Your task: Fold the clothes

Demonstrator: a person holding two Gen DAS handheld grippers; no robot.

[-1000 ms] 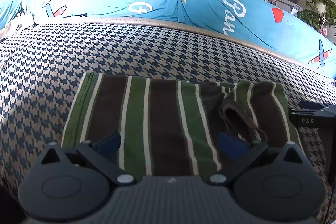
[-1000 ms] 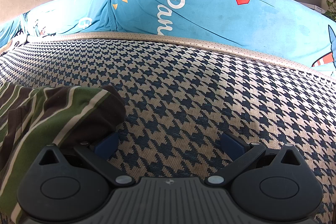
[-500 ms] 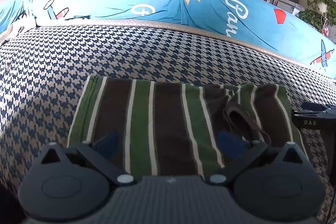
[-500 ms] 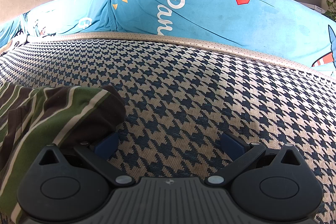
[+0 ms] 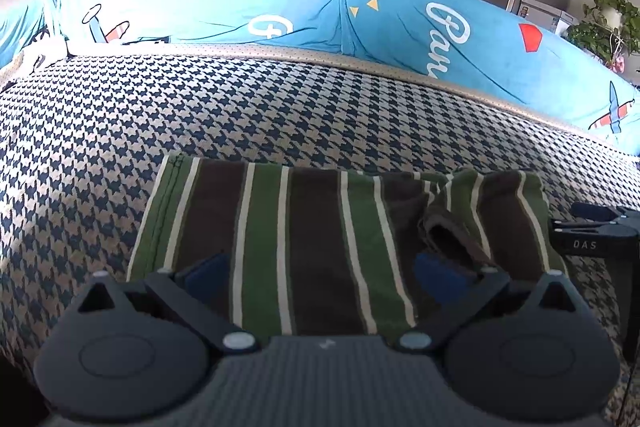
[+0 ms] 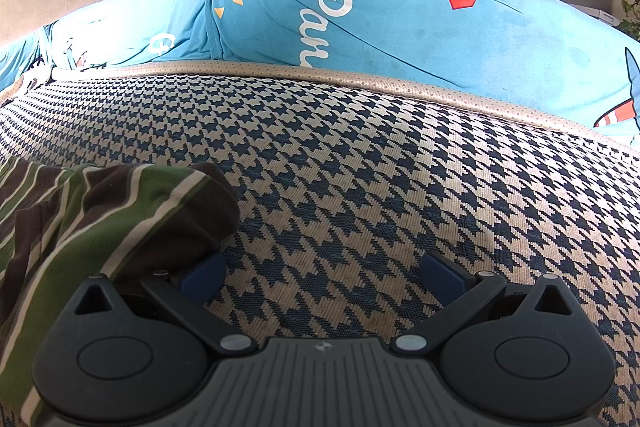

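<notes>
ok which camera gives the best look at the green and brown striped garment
The left wrist view. There the folded green and brown striped garment lies nearly whole on the houndstooth sofa cover, its stripes and edges clear. The right wrist view shows only its bunched right end at the left of the frame.

A houndstooth-patterned sofa seat (image 5: pixel 280 107) carried a folded green-and-brown striped garment (image 5: pixel 320 227), with blue printed cushions (image 5: pixel 240 7) along its back edge.

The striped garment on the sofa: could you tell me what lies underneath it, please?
The striped garment lies folded on the houndstooth sofa seat, which shows all around it. What is directly beneath or between its layers is covered. The open left gripper hovers over its near edge.
</notes>
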